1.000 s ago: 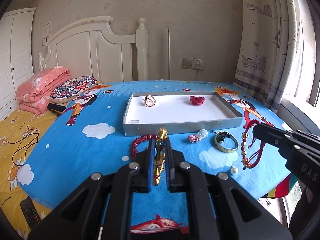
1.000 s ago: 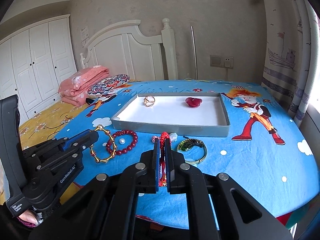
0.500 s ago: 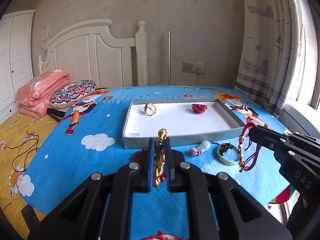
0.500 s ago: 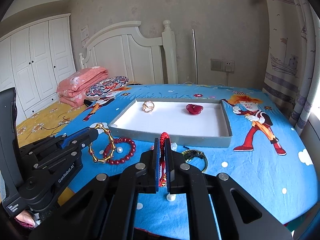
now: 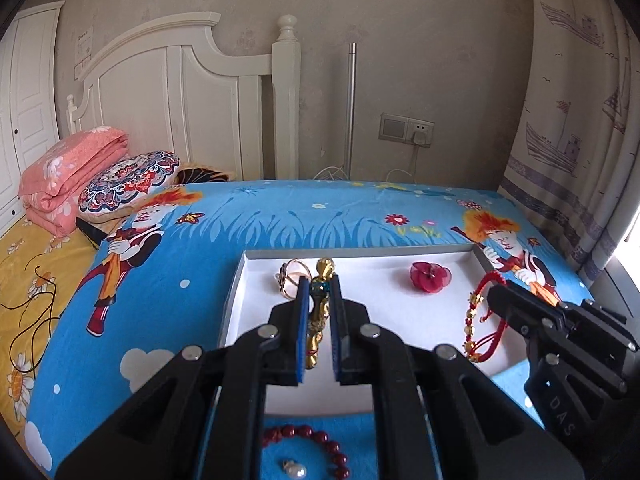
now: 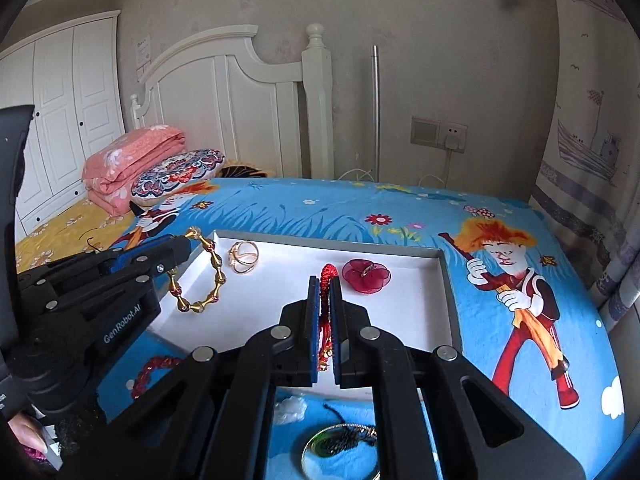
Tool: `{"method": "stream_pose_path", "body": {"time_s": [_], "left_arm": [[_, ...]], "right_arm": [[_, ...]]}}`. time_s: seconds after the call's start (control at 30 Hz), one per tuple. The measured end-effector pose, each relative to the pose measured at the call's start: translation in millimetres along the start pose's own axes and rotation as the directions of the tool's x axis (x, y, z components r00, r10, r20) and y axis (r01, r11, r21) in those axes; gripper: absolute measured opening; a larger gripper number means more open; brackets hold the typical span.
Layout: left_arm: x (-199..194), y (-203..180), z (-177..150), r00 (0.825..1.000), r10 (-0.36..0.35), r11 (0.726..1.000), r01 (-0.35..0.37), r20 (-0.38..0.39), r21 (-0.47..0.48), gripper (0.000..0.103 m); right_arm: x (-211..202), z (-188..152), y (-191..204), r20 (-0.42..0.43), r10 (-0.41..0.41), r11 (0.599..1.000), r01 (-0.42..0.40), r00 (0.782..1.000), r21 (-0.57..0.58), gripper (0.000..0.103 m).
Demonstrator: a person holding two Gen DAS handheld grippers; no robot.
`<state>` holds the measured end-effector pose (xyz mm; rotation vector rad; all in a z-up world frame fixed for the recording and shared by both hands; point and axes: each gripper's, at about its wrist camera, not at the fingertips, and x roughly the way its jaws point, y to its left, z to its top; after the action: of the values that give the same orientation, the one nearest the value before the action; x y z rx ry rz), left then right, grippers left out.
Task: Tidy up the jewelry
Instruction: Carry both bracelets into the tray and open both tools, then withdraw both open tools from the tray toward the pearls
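**A:** Jewelry is hanging over the tray (image 5: 240,280) from both tools right now. What is each one gripping?

**B:** The left gripper (image 5: 319,292) is clenching the gold bracelet (image 5: 318,320), its blue pads (image 5: 303,320) pinching the links so the loop is dangling above the tray's left half. In the right wrist view that bracelet (image 6: 200,280) is drooping just beside the gold ring (image 6: 243,257), though I cannot tell whether it is touching the white floor.

**A:** And the other side?

**B:** The right gripper (image 6: 325,304) is squeezing the red cord bracelet (image 6: 327,276), jaws nearly together with only the cord between them. From the left wrist view the cord bracelet (image 5: 480,320) is hanging over the tray's right half, near the red flower piece (image 5: 430,276).

**A:** So how should the drop be going?

**B:** I am judging that both pieces are ready to be set down. Lowering each until its bottom is resting on the floor, then easing the jaws apart, should be keeping the loops from bouncing over the rim. Keeping the gold one clear of the ring is avoiding a tangle.

**A:** Anything waiting outside?

**B:** The dark red bead bracelet (image 5: 316,440) and a pearl (image 5: 294,470) are lying on the blue sheet (image 5: 180,300) near the tray's front wall, and a green bangle (image 6: 340,448) is sitting there too.
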<state>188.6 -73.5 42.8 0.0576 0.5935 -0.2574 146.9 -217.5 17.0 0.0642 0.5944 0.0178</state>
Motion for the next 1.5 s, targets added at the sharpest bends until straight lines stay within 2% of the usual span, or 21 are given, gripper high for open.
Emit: {"method": "stream_pose_path", "body": {"time_s": [0.23,0.5,0.57,0.63,0.67,0.7,0.73,0.77,0.9,0.97,1.03,1.2,1.37,1.5], "left_arm": [[54.1,1.7,14.7,0.995,0.038,0.999,-0.04,-0.088,-0.023,0.009],[72.5,5.3,15.0,0.989,0.078,0.996,-0.082,-0.125,-0.025,0.01],[72.9,7.1,15.4,0.989,0.082,0.996,-0.087,-0.126,-0.033,0.025],[69.3,8.2,14.4,0.989,0.094,0.995,-0.099,-0.111,-0.033,0.036],[66.9,8.8,13.7,0.99,0.095,0.995,-0.099,-0.105,-0.032,0.046],[63.7,9.3,13.0,0.991,0.092,0.995,-0.095,-0.096,-0.033,0.052],[59.9,9.8,12.1,0.992,0.094,0.995,-0.097,-0.085,-0.034,0.06],[55.9,10.0,11.1,0.992,0.1,0.994,-0.103,-0.075,-0.034,0.066],[30.9,14.4,2.9,0.996,0.066,0.997,-0.068,-0.058,-0.039,0.073],[11.4,16.6,-7.6,0.998,0.06,0.997,-0.061,-0.031,-0.038,0.087],[-10.2,17.3,-23.3,0.999,0.049,0.999,-0.049,0.001,-0.021,0.09],[-49.9,22.4,-67.1,1.0,0.022,0.999,-0.022,0.007,-0.024,0.091],[-72.4,23.4,-105.9,0.998,0.061,0.998,-0.061,0.025,0.014,0.091],[-80.3,21.9,-127.3,0.998,0.058,0.997,-0.059,0.029,0.04,0.091]], "right_arm": [[44.4,14.3,-13.7,-0.064,-0.045,0.999,0.046,0.997,0.02,0.007],[69.6,16.3,-21.2,-0.116,-0.086,0.996,0.087,0.989,0.001,0.009],[72.6,15.2,-23.8,-0.127,-0.089,0.996,0.09,0.988,0.005,0.009],[71.8,13.8,-25.6,-0.132,-0.088,0.996,0.089,0.987,0.005,0.014],[69.9,12.6,-26.3,-0.13,-0.084,0.996,0.084,0.988,0.001,0.025],[67.1,11.3,-26.8,-0.124,-0.08,0.997,0.081,0.989,0.001,0.046],[62.7,10.3,-27.7,-0.112,-0.077,0.997,0.078,0.991,0.005,0.056],[57.7,9.4,-28.6,-0.098,-0.076,0.997,0.077,0.992,0.01,0.062],[29.7,0.4,-28.8,-0.091,-0.061,0.998,0.063,0.994,0.013,0.062],[8.4,-9.7,-27.4,-0.069,-0.035,0.999,0.036,0.997,0.013,0.062],[-11.4,-24.5,-26.8,-0.056,-0.024,1.0,0.025,0.998,0.011,0.062],[-46.3,-70.5,-26.3,-0.069,-0.01,0.999,0.012,0.998,0.03,0.062],[-74.6,-107.9,-21.3,-0.053,-0.022,0.999,0.023,0.998,0.023,0.062],[-88.3,-128.7,-17.1,-0.059,-0.019,1.0,0.02,0.998,0.018,0.062]]}}
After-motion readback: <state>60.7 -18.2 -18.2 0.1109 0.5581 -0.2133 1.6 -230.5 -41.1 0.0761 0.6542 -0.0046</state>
